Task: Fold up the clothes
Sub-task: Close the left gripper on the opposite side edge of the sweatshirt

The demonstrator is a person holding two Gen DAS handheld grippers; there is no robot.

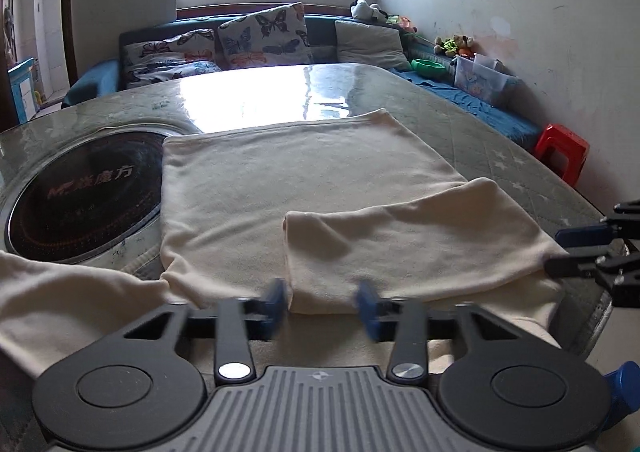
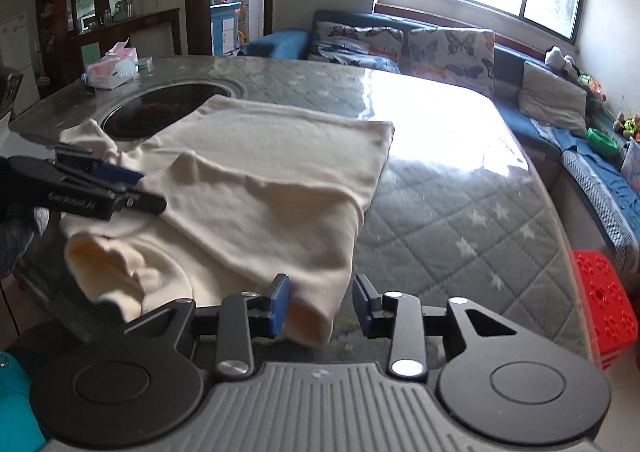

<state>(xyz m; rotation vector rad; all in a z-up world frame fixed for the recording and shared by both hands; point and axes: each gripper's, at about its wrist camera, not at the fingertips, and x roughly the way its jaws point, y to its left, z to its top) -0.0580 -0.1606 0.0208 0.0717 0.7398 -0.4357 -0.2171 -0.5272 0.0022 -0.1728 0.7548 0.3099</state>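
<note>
Cream shirt (image 1: 304, 180) on quilted, glass-topped worktop (image 2: 460, 212); sofa (image 2: 400, 40) under window.
Left claw (image 1: 322, 302) and right claw (image 2: 321, 302): both released, cloth between pads.

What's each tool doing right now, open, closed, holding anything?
Left tool: open, at the cream garment's near edge, gripping nothing.
Right tool: open, garment corner between its pads, unpinched.

The round black cooktop (image 1: 86, 192) set into the worktop (image 1: 480, 140) carries pale lettering across its glass: a stylised mark that looks like "MF", blurred, followed by Chinese characters ending in "魔方". Seen from the right wrist, the left gripper (image 2: 148, 188) has small grey print on its black side arm, reading roughly "GenRobot.AI".
</note>
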